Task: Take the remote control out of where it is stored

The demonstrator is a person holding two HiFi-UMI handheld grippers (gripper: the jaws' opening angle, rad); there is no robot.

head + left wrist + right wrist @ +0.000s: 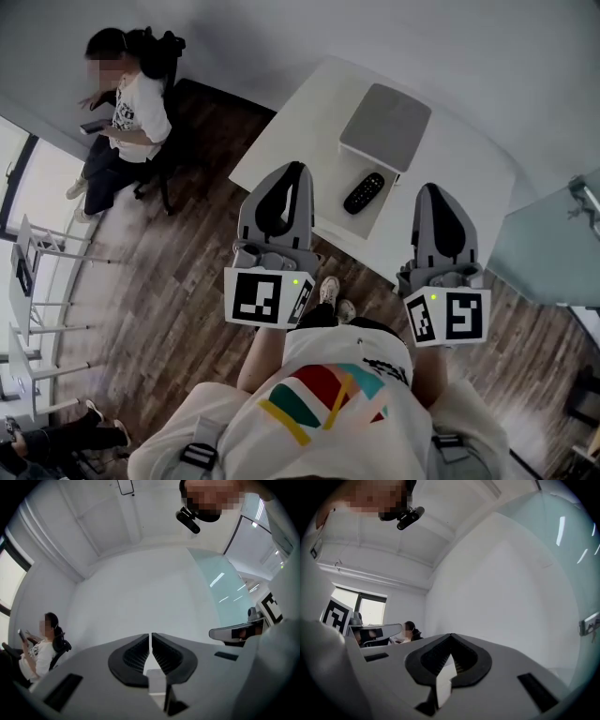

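Jaws together and empty on left gripper (150, 635) and right gripper (451, 636), both near table (300, 117); remote (364, 193) lies bare on it just beside grey box (384, 127), apparently already out, so next move likely only withdrawal; no legible writing, brand unreadable.

Black remote (364, 193), seemingly flat on table (298, 124)
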